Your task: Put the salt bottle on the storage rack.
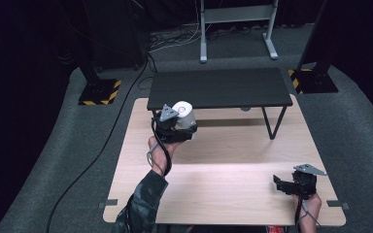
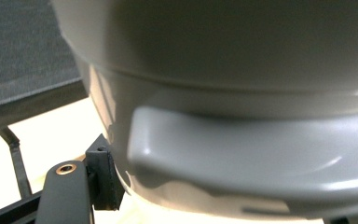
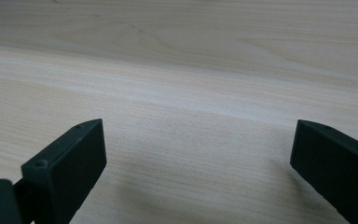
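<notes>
A pale grey cup (image 1: 183, 112) with a white top hangs above the wooden table (image 1: 223, 194), just in front of the left front corner of the low black shelf (image 1: 218, 87). My left gripper (image 1: 181, 125) is shut on it. In the left gripper view the cup (image 2: 242, 93) and its handle loom very close, with one black pad (image 2: 103, 179) pressed against its wall; the other jaw is hidden. My right gripper (image 1: 279, 184) rests near the table's front right corner, pointing left. Its jaws (image 3: 198, 172) stand wide open over bare wood, with nothing between them.
The black shelf stands on thin legs across the far half of the table. Two dark posts on yellow-and-black striped bases (image 1: 99, 92) (image 1: 313, 80) flank the table on grey carpet. A cable (image 1: 102, 145) runs along the floor at the left. A grey metal frame (image 1: 238, 29) stands behind.
</notes>
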{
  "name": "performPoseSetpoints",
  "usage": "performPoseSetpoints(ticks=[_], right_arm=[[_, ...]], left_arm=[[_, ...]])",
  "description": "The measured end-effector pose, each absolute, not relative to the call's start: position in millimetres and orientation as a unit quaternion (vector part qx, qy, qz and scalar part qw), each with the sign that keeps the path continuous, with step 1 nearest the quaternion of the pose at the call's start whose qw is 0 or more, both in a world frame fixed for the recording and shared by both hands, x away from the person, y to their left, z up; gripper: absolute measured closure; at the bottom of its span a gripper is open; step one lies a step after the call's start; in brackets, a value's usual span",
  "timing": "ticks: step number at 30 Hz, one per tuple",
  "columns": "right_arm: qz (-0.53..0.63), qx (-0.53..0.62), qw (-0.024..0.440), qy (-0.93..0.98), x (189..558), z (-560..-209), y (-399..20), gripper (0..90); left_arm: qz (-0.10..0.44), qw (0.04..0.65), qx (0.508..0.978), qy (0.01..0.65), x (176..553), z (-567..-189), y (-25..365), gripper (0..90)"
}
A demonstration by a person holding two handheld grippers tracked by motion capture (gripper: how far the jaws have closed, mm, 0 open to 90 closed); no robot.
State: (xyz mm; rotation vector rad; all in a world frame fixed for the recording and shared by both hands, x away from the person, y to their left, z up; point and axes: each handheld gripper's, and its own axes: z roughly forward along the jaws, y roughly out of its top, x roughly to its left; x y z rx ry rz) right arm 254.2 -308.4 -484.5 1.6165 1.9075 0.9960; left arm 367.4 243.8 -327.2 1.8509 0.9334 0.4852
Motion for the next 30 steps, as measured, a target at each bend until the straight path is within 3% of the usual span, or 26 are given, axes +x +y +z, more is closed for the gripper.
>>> performPoseSetpoints(ticks=[30], right_arm=[[0.359, 0.586, 0.223, 0.691, 254.6, -484.3, -308.0, 2.2]], left_arm=[[0.207, 0.497, 0.768, 0.347, 390.3, -265.6, 225.7, 29.9]])
